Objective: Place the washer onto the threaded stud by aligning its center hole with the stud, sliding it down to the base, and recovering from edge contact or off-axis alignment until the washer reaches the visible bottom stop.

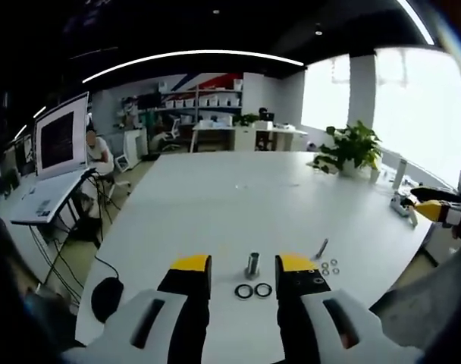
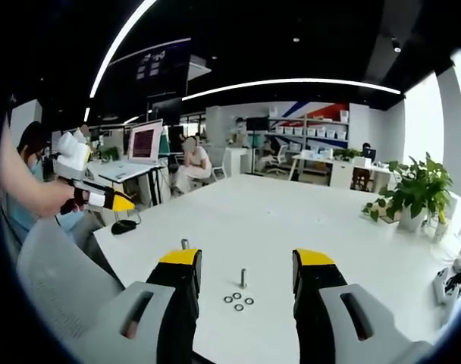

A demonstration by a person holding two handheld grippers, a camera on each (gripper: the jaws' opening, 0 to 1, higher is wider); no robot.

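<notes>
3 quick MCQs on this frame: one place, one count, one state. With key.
1. Left gripper view: where are the two black rings?
A. threaded on the stud
B. flat on the table, just short of the stud
C. pinched in a jaw

2. Right gripper view: how many small washers lie by the thin bolt?
A. two
B. four
C. seven

3. State of the right gripper?
A. shut on a washer
B. shut on the bolt
C. open, holding nothing

Key: 1 B, both rings lie flat on the table beside the stud's base; 2 B, four rings can be counted in the cluster; 3 C, the jaws stand wide apart with bare table between.
</notes>
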